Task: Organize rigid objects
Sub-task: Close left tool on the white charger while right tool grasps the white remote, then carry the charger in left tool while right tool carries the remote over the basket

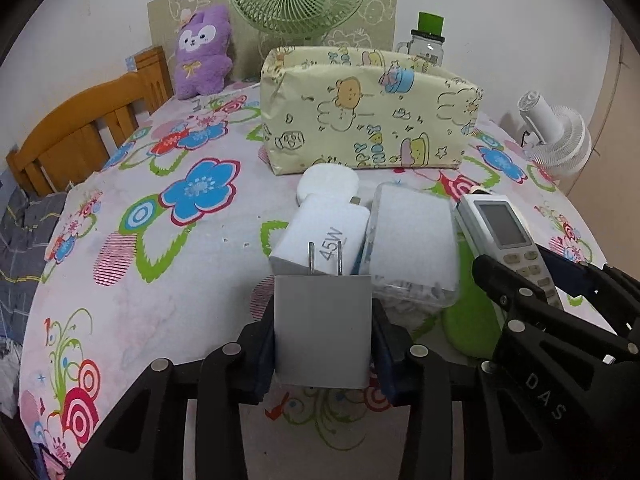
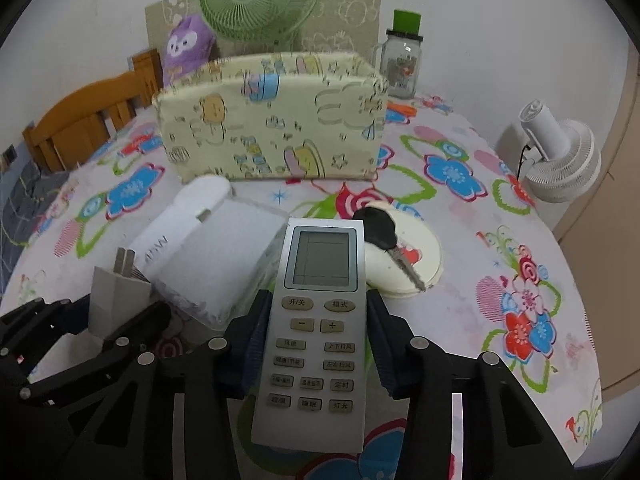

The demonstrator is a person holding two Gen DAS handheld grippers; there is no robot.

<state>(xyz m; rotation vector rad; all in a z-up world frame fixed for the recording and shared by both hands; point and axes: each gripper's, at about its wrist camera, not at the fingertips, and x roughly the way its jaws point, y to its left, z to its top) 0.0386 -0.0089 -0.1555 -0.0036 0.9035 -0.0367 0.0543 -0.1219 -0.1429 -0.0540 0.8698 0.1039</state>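
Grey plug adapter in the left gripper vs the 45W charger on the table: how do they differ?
The grey plug adapter is clamped in the left gripper; the 45W charger lies loose on the tablecloth. The adapter is plain grey, the charger white with "45W" printed. The adapter looks smaller. Both are boxy.

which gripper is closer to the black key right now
Right. The right gripper, shut on the remote control, sits just beside the key lying on the round cream disc. The left gripper, holding a grey plug adapter, is farther left, beyond the remote.
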